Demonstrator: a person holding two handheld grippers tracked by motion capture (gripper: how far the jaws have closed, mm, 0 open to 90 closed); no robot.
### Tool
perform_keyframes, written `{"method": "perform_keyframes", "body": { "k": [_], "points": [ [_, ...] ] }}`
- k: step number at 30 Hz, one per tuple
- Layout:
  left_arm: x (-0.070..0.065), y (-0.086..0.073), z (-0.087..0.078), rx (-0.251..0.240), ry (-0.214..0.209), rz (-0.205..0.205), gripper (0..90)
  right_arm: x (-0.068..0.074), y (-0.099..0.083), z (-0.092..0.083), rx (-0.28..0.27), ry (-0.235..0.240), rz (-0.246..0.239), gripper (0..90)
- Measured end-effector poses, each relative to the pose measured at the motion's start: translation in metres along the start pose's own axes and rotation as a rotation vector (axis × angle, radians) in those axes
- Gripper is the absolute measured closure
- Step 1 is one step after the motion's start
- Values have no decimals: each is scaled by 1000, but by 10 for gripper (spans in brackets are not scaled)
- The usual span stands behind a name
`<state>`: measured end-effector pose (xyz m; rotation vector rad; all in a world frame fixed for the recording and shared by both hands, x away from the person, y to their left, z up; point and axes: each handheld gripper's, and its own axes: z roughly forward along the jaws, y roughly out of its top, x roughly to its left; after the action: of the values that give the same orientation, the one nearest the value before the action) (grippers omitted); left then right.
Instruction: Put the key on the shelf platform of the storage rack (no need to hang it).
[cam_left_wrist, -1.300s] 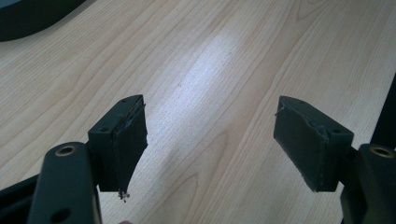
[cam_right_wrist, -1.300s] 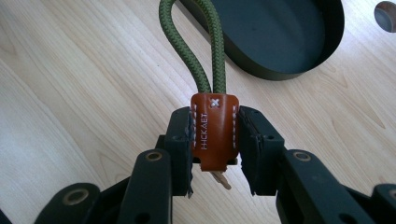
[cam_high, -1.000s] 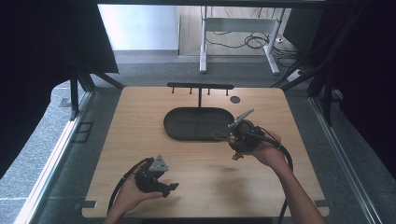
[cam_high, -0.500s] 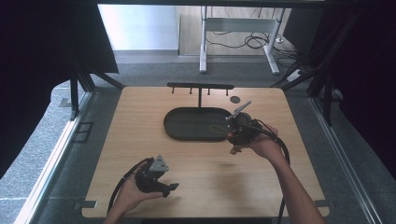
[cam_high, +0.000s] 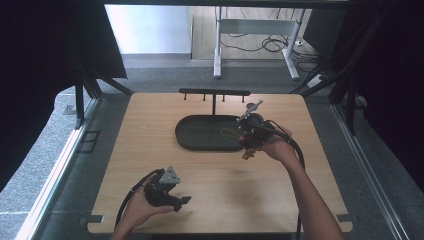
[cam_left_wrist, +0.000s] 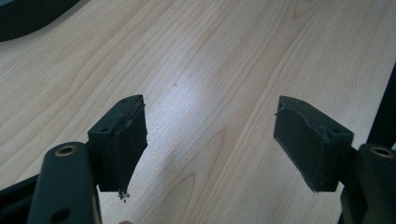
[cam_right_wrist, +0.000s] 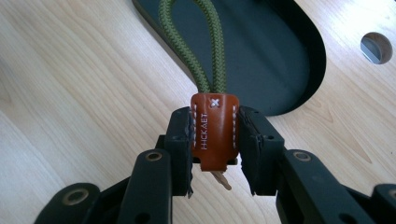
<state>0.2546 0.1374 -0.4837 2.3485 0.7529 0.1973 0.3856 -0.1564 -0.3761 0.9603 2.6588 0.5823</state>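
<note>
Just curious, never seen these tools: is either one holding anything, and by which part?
The right gripper pinches a keychain strap by its brown leather tab; the green cord loop hangs free. The left gripper holds nothing.

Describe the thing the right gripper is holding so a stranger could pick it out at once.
Start at the dark oval tray in the middle of the wooden table and go to its right end, where the right gripper is shut on a keychain. Its brown leather tab with white stitching and an olive-green cord loop set it apart.
</note>
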Motion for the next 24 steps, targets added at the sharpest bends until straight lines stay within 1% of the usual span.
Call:
{"method": "perform_keyframes", "body": {
  "k": [6, 8, 12, 20, 24],
  "points": [
    [1, 0, -2, -4, 1, -1, 263, -3, 6, 4, 8, -1, -1, 666],
    [1, 0, -2, -4, 1, 0, 263, -4, 10, 7, 13, 0, -2, 666],
    [1, 0, -1, 0, -2, 2, 263, -4, 18, 11, 21, -1, -18, 666],
    [2, -1, -4, -12, 3, -5, 263, -6, 29, 18, 27, 8, -19, 666],
    [2, -1, -4, -11, 2, -1, 263, -6, 34, 22, 31, 8, -20, 666]
  ]
}}
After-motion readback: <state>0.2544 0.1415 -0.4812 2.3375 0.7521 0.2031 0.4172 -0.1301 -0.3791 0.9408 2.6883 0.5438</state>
